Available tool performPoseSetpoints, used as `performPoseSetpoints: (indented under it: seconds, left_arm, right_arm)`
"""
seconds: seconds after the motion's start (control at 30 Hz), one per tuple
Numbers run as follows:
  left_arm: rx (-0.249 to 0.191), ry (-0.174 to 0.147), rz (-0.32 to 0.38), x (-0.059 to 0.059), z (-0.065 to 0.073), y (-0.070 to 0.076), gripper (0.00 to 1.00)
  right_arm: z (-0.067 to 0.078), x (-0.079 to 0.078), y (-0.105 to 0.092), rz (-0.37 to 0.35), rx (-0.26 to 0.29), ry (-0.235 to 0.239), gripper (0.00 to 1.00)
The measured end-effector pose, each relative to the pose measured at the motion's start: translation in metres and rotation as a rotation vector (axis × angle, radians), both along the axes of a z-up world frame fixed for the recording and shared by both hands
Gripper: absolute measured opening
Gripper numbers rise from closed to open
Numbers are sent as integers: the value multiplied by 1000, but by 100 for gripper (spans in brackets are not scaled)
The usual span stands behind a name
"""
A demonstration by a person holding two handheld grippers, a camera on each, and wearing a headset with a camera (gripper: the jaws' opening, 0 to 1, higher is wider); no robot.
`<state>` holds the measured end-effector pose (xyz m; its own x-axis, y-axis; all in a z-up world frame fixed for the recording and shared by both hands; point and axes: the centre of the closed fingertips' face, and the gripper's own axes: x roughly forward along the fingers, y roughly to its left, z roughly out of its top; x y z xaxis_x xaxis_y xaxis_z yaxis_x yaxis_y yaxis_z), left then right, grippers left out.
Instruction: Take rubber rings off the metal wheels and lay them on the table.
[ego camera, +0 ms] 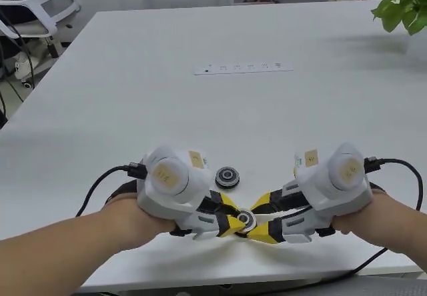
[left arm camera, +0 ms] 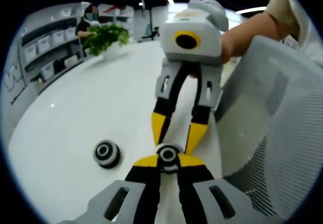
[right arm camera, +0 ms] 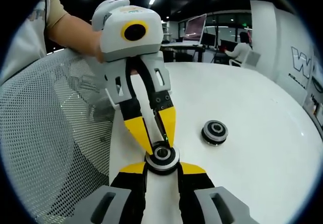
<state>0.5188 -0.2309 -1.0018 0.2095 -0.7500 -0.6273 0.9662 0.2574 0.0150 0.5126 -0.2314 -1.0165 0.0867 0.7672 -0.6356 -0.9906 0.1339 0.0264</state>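
A small metal wheel with a black rubber ring (ego camera: pixel 245 219) is held just above the white table (ego camera: pixel 267 123) near its front edge. My left gripper (ego camera: pixel 233 221) and right gripper (ego camera: pixel 257 221) meet on it from opposite sides, both shut on it. In the left gripper view my own yellow tips clamp the wheel (left arm camera: pixel 168 156) while the right gripper (left arm camera: pixel 176 133) reaches in from above. The right gripper view has the same wheel (right arm camera: pixel 162 157) between its jaws, with the left gripper (right arm camera: pixel 154 130) pinching its far edge. A second wheel (ego camera: pixel 227 176) lies flat on the table just behind.
A white strip with sockets (ego camera: pixel 243 68) lies at mid-table. A green plant (ego camera: pixel 400 3) stands at the far right corner and a white chair (ego camera: pixel 40 6) at the far left. A mesh chair back (left arm camera: pixel 272 113) sits close to the front edge.
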Motion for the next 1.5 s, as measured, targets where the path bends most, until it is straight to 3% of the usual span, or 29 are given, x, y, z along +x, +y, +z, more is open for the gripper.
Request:
performPoseSetpoints:
  seconds: [0.53,0.7,0.83,0.93,1.0,1.17,1.4,1.43,1.5]
  left_arm:
    - [1,0,7,0,0,0,12]
    - [0,0,8,1,0,0,12]
    - [-2,2,8,0,0,0,12]
    - [-3,3,8,0,0,0,12]
    - [-2,2,8,0,0,0,12]
    - [0,-1,10,1,0,0,12]
    - [3,-5,8,0,0,0,11]
    - [4,-6,8,0,0,0,11]
    - [5,-8,8,0,0,1,11]
  right_arm:
    - [-1,0,-3,-18,-23,18,17]
    - [-4,1,-9,-36,-41,38,7]
    - [-4,1,-9,-51,-37,56,6]
    - [-5,1,-10,-71,-32,81,2]
    - [-5,1,-10,-106,-20,127,1]
    - [-6,2,-10,-122,-13,151,0]
    - [-7,5,-13,-205,21,235,0]
    - [-4,4,-12,-237,53,281,0]
    - [-3,7,-14,-268,75,299,0]
